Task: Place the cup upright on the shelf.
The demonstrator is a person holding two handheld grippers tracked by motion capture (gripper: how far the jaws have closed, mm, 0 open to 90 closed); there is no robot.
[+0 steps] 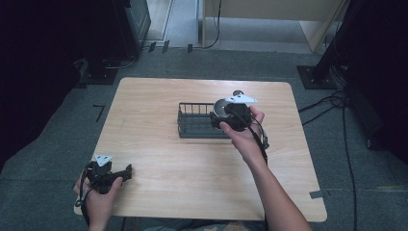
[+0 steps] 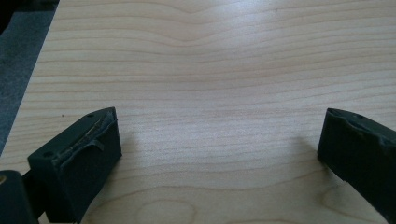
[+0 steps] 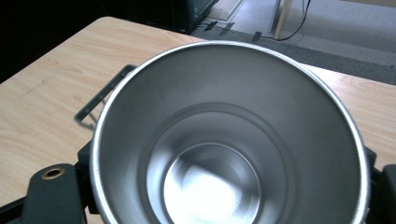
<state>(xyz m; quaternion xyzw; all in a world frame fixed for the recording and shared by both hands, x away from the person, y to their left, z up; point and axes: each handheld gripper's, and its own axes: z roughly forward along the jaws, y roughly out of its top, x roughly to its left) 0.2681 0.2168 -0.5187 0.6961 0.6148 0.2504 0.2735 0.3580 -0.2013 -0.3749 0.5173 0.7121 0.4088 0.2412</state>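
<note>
The right gripper (image 1: 222,117) pinches a steel cup (image 3: 229,140) between its jaws, holding it over the right end of the black wire basket (image 1: 195,122), which sits toward the far right part of the wooden table (image 1: 159,159). The left gripper (image 2: 219,144) rests at the near left corner, jaws spread wide over bare wood.

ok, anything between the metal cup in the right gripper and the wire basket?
Nothing visible. The right gripper holds the metal cup at the right end of the wire basket. The basket's visible left part is bare; the hand hides the rest. The left gripper sits open, far away.
</note>
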